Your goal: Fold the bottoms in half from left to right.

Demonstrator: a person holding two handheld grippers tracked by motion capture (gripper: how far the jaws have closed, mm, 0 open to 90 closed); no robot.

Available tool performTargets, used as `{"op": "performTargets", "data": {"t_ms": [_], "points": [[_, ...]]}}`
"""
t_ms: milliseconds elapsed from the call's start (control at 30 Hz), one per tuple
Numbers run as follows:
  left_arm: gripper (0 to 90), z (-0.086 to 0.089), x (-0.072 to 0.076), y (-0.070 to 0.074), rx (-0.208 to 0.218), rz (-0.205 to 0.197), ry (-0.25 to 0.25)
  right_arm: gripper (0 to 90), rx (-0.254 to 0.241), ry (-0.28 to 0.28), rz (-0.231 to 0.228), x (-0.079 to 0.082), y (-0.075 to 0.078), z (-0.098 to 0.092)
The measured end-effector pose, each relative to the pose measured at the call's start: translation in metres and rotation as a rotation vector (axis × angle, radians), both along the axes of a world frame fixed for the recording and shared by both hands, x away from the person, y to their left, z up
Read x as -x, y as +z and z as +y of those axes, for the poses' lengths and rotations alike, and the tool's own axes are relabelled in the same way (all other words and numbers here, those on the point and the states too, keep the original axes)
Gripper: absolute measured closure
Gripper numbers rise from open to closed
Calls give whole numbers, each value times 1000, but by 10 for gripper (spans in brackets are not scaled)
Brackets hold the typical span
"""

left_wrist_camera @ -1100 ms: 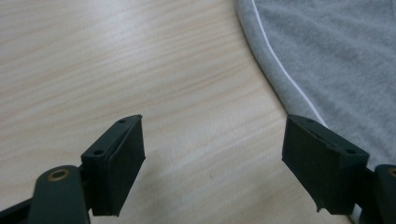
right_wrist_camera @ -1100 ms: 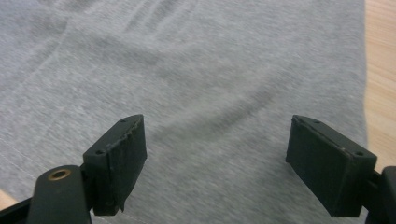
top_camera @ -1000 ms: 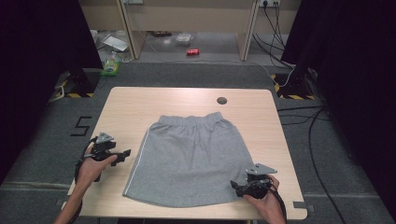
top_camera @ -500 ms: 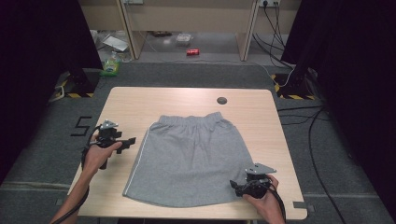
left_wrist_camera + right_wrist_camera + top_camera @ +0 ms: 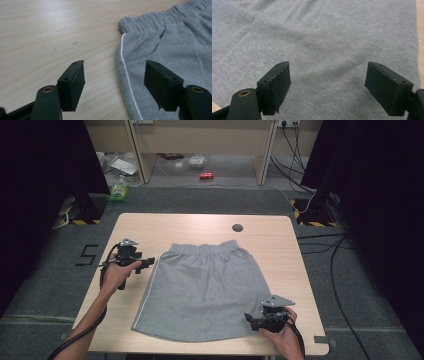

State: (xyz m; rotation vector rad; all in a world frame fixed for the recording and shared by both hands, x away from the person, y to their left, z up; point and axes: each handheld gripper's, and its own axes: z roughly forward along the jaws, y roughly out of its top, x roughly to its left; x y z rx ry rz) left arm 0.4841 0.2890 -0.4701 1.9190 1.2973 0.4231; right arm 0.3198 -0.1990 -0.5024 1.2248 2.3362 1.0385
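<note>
Dark curtains close off both sides of the room, and we note a grey carpeted floor with a red can [image 5: 206,175] lying at about twelve o'clock, well beyond the table [image 5: 150,227].

Starting at nine o'clock, the left gripper [image 5: 148,264] sits in a person's hand just beside the shorts [image 5: 205,290], pointing toward three o'clock at the upper side seam. Its jaws have just been closing yet stand apart; in the left gripper view the seam edge and its white piping [image 5: 125,65] lie ahead between them, ungripped.

At the centre, the grey shorts lie flat, waistband [image 5: 202,249] toward twelve o'clock and hem toward six. We judge the fabric a light, soft, limp knit: it will sag and fold wherever unsupported, and should not slip in the pads. The gathered waistband corner [image 5: 123,25] is the thickest, firmest point to pinch; the hem corners serve likewise.

At five o'clock, the right gripper [image 5: 250,320] rests at the hem's right corner, aimed toward nine o'clock. The right gripper view shows its jaws wide apart over plain cloth [image 5: 327,50], clamping nothing.

On clearance: the hem lies near the table's six o'clock edge, so little margin remains there. Bare wood runs wide at nine o'clock and at twelve, where a dark round grommet [image 5: 238,227] is the sole fixture; a narrower strip lies at three. We judge any fold or drag best directed toward twelve.
</note>
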Motion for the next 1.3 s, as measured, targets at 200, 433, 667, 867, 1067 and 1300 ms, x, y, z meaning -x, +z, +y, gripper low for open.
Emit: {"op": "performTargets", "data": {"t_ms": [200, 433, 667, 867, 1067, 1300], "points": [[376, -15, -13, 4, 12, 9, -17, 210, 2, 5, -4, 0, 1, 1], [412, -25, -31, 1, 20, 35, -19, 210, 2, 14, -4, 2, 2, 4], [450, -40, -45, 2, 26, 54, -26, 210, 10, 34, -9, 2, 1, 10], [472, -48, -54, -1, 11, 71, -29, 210, 10, 35, -6, 3, 1, 11], [503, -54, -64, -6, 2, 91, -16, 210, 12, 40, -4, 2, 0, 12], [538, -65, -73, -11, -15, 109, -16, 211, 12, 46, -1, 2, 0, 13]]}}
